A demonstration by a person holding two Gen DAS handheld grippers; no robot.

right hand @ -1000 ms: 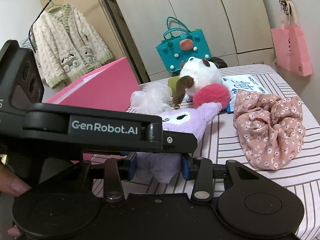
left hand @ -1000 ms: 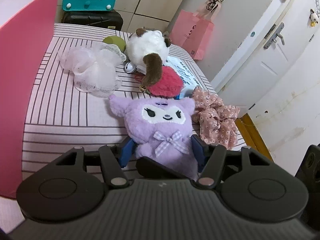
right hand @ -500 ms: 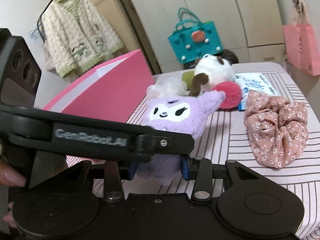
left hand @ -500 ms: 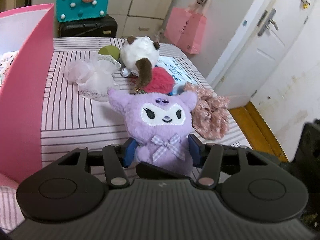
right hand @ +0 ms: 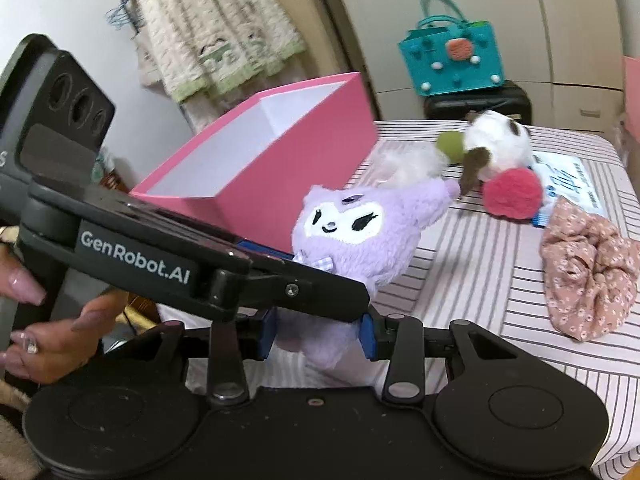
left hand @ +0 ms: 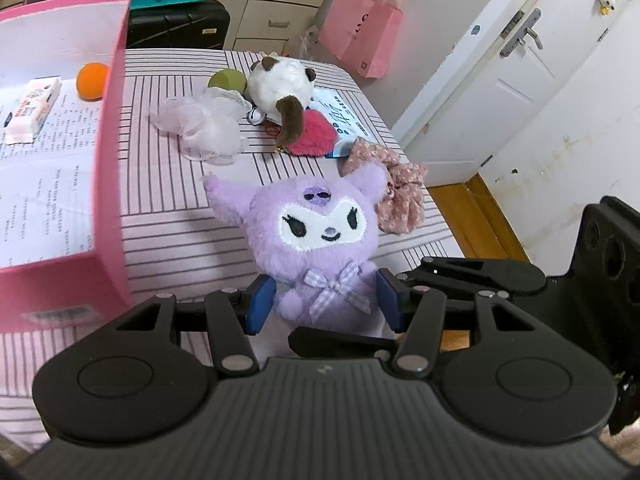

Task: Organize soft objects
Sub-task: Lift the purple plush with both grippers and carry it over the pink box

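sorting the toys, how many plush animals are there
2: the purple plush is held up between both grippers, and the white and brown plush lies at the far end of the striped table. The pink box may hide more.

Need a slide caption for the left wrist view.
Both grippers hold the purple plush above the striped bed, beside the pink box.

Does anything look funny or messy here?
Yes. The purple plush is squeezed by both the left gripper and the right gripper at once and hangs tilted above the striped table. The other soft things lie bunched in a heap outside the pink box.
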